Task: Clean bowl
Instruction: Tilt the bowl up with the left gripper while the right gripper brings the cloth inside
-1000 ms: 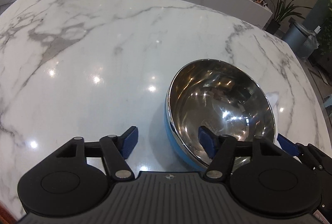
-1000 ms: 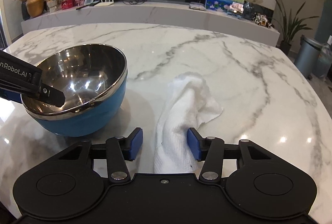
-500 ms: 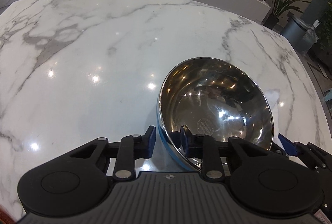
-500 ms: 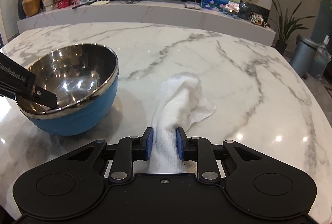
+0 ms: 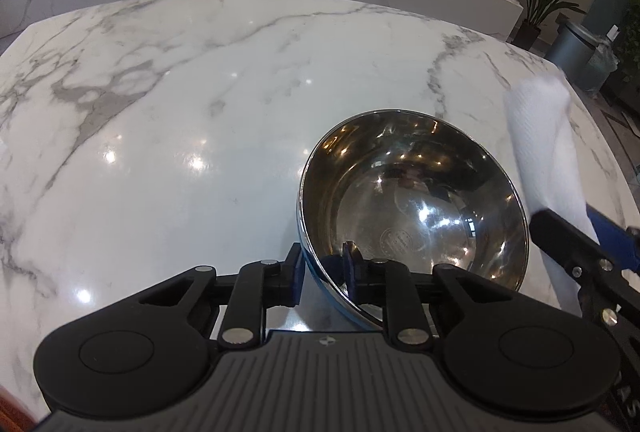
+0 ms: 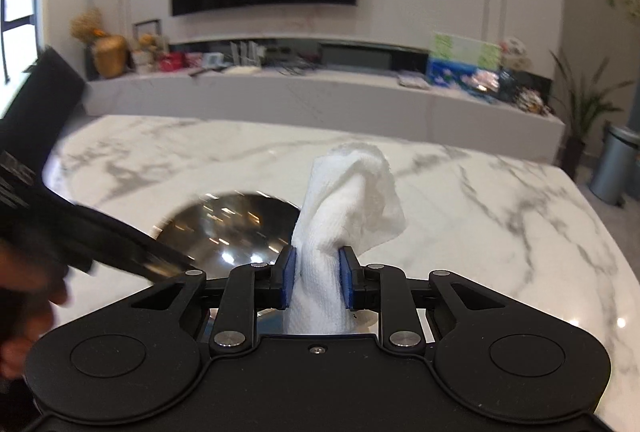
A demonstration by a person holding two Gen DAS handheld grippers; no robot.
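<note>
Left gripper (image 5: 322, 274) is seen in its own view pinched on the near rim of the bowl (image 5: 412, 207): one blue pad is pressed against the blue outer wall and the other is set inside against the steel. The bowl is seen at the right of the marble worktop (image 5: 200, 103), tipped a little, its far rim higher than the clamped one; whether its base is touching the worktop cannot be told. Its steel inside is shown bare, with only reflections in it. At the right edge of this view the cloth (image 5: 544, 151) is seen raised beside the bowl, held by the right gripper (image 5: 592, 244), whose fingers are only partly shown.

From the right wrist view, the right gripper (image 6: 316, 280) is seen pressed together on the white cloth (image 6: 348, 203), which is bunched between the blue pads and stands up beyond them, clear of the worktop (image 6: 500, 199). The bowl (image 6: 228, 224) is seen below and to the left, blurred, with the left gripper's dark arm across its near rim.

The step in hand is judged to be the carrying of the cloth to the bowl, while the bowl is steadied; no wiping is judged to have been done yet. For the next move, the cloth would need to be lowered over the rim and pressed onto the inner wall, with the left grip kept firm so that the bowl is not pushed away.
</note>
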